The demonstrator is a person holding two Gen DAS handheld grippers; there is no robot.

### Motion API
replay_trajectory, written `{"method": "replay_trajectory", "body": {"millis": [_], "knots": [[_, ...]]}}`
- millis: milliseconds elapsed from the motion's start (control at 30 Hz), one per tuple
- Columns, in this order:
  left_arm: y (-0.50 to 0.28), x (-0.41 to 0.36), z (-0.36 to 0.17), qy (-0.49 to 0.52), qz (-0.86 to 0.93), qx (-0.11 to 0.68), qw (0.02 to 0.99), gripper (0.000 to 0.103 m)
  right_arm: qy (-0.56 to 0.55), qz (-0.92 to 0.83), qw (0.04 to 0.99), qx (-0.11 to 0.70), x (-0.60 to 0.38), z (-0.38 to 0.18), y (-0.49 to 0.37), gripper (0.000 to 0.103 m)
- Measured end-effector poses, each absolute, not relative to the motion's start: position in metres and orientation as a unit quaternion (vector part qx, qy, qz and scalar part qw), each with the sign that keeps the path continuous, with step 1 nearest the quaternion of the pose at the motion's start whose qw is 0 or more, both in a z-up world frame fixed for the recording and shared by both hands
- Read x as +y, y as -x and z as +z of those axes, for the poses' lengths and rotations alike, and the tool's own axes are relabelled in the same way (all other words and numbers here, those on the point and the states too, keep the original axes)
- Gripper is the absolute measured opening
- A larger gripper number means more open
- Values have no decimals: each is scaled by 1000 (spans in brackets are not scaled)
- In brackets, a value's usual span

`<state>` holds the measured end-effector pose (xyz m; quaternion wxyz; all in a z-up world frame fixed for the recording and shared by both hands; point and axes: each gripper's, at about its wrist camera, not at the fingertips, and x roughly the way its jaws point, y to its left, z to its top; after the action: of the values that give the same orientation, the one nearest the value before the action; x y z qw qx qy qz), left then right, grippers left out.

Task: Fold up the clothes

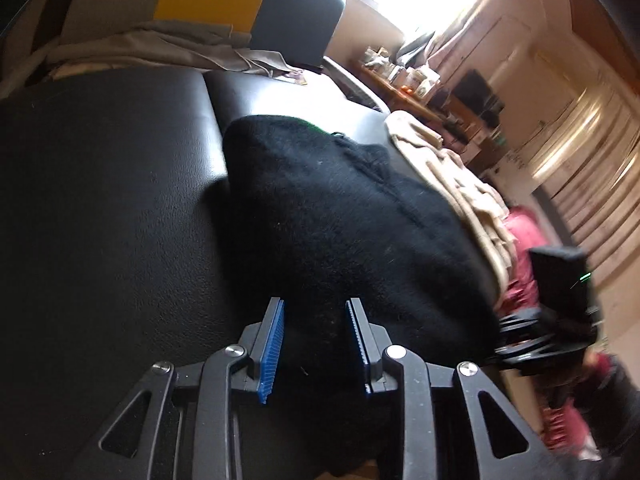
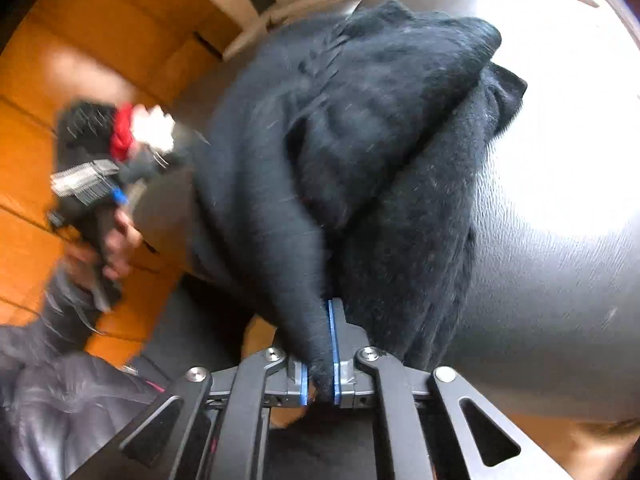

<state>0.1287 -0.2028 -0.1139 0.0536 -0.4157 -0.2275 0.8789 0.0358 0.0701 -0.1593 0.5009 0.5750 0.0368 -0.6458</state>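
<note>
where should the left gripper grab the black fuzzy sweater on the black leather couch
Grip the black fuzzy sweater at its near hem edge, coming from the black leather couch's front. The open left gripper already straddles it, and the right gripper pinches that edge.

The left gripper [image 1: 315,344] is matte black, with ribbed blue pads [image 1: 273,350], round silver screws and triangular cut-outs in its outer links. The right gripper [image 2: 320,354] is built alike, blue-edged. A dark grey sleeve [image 2: 64,312], blurred, covers the person's forearm
</note>
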Motion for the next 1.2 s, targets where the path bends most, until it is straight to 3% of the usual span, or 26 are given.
{"method": "replay_trajectory", "body": {"millis": [100, 133, 167, 200, 333, 467, 500, 567, 600, 700, 800, 867, 967, 1100, 1200], "knots": [[-133, -208, -111, 407, 879, -245, 46, 31, -556, -649, 518, 39, 79, -142, -43, 35], [-136, -209, -110, 402, 880, -248, 43, 31, -550, -653, 520, 37, 82, -134, -43, 52], [-140, -209, -108, 396, 882, -250, 40, 31, -539, -663, 518, 24, 87, -126, -40, 59], [-142, -208, -105, 390, 886, -249, 37, 31, -529, -674, 516, 11, 92, -118, -36, 64], [-151, -195, -96, 368, 900, -230, 42, 31, -484, -719, 496, -47, 100, -98, -16, 64], [-154, -178, -90, 356, 910, -204, 60, 31, -507, -727, 455, -86, 56, -123, 25, 60], [-155, -175, -89, 355, 911, -198, 67, 31, -505, -731, 450, -89, 51, -123, 25, 51], [-158, -166, -89, 352, 914, -184, 84, 31, -500, -738, 442, -94, 43, -123, 25, 22], [-157, -161, -90, 353, 914, -177, 94, 31, -498, -742, 438, -97, 38, -122, 26, 19], [-155, -143, -93, 359, 914, -151, 111, 31, -479, -769, 420, -45, 19, -106, 23, 18], [-154, -125, -100, 376, 911, -110, 126, 31, -433, -816, 376, 70, 26, -81, 15, 16], [-149, -115, -112, 403, 901, -88, 131, 32, -430, -830, 333, 127, 35, -87, 18, 2], [-146, -109, -123, 425, 894, -70, 122, 32, -476, -818, 295, 129, 50, -127, 34, 2], [-148, -111, -120, 422, 896, -76, 118, 32, -483, -823, 298, 23, 83, -133, 44, 2], [-151, -114, -114, 411, 900, -91, 116, 32, -452, -816, 358, -28, 91, -108, 35, 6]]}}
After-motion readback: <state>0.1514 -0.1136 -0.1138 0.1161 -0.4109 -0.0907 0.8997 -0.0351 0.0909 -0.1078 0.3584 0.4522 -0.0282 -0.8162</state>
